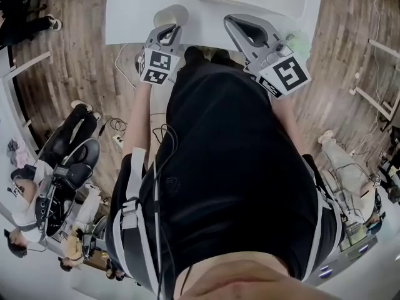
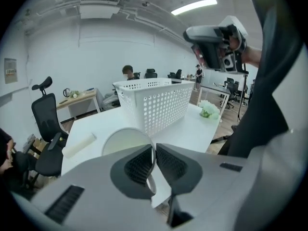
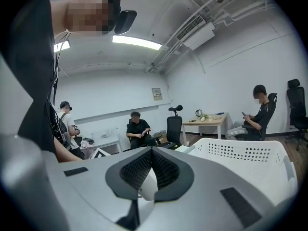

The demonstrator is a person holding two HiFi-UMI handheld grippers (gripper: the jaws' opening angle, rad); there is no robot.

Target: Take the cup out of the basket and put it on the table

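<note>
A pale cup (image 2: 126,139) is in my left gripper (image 2: 154,150), whose jaws are shut on its rim, one pad inside and one outside. In the head view the cup (image 1: 171,14) hangs over the near part of the white table (image 1: 128,14), with the left gripper (image 1: 169,30) just behind it; whether it touches the top I cannot tell. The white perforated basket (image 2: 155,102) stands beyond the cup, to its right. My right gripper (image 1: 231,20) is held near the basket (image 3: 250,153) with its jaws shut (image 3: 151,153) and nothing gripped.
A pale roll (image 2: 79,145) lies on the table left of the cup. A small green bunch (image 2: 209,109) sits at the table's right edge. Office chairs (image 2: 45,124), desks and seated people (image 3: 139,131) surround the table.
</note>
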